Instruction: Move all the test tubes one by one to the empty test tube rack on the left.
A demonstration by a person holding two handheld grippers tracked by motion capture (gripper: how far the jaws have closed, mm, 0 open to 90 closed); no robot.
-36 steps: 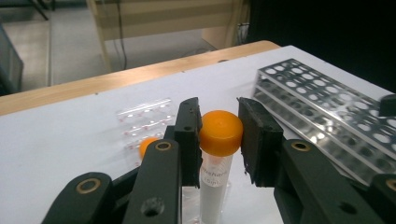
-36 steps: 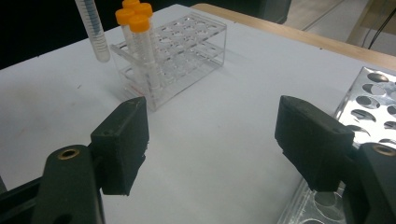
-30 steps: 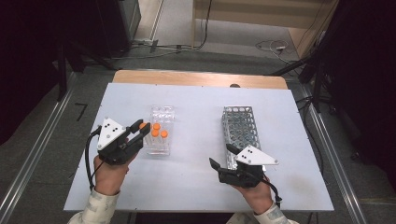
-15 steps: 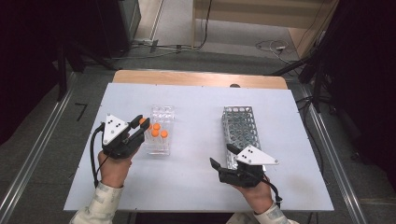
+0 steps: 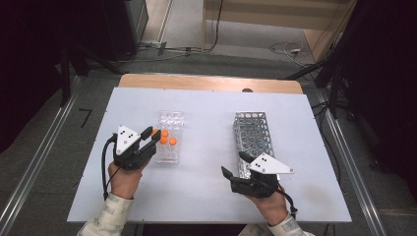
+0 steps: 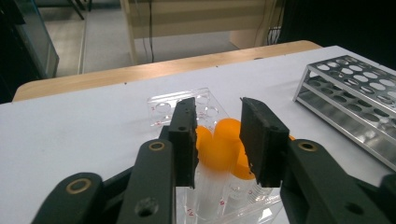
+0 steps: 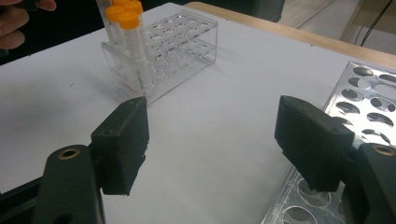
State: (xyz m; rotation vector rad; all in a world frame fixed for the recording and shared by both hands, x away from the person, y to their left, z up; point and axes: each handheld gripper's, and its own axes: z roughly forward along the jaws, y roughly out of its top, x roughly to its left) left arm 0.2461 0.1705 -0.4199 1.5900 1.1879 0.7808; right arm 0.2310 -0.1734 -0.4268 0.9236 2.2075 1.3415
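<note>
A clear plastic rack (image 5: 169,125) stands left of the table's middle and holds three orange-capped tubes (image 5: 172,141) at its near end. My left gripper (image 5: 151,136) is at that end. In the left gripper view it (image 6: 217,140) is open, with its jaws on either side of the nearest orange cap (image 6: 226,130), and small gaps still show. My right gripper (image 5: 233,163) rests open near the front of the table, beside the near end of a metal tube rack (image 5: 253,135). Nothing lies between its jaws (image 7: 212,135).
The white table (image 5: 206,191) has a wooden strip (image 5: 206,82) along its far edge. In the right gripper view the tubes (image 7: 126,21) and the clear rack (image 7: 177,42) stand ahead, with the metal rack (image 7: 369,93) at the right. A hand (image 7: 14,18) shows at the top left.
My left gripper has moved forward and right, up to the orange-capped tubes, so its jaws now straddle the nearest cap. The right gripper has not moved.
</note>
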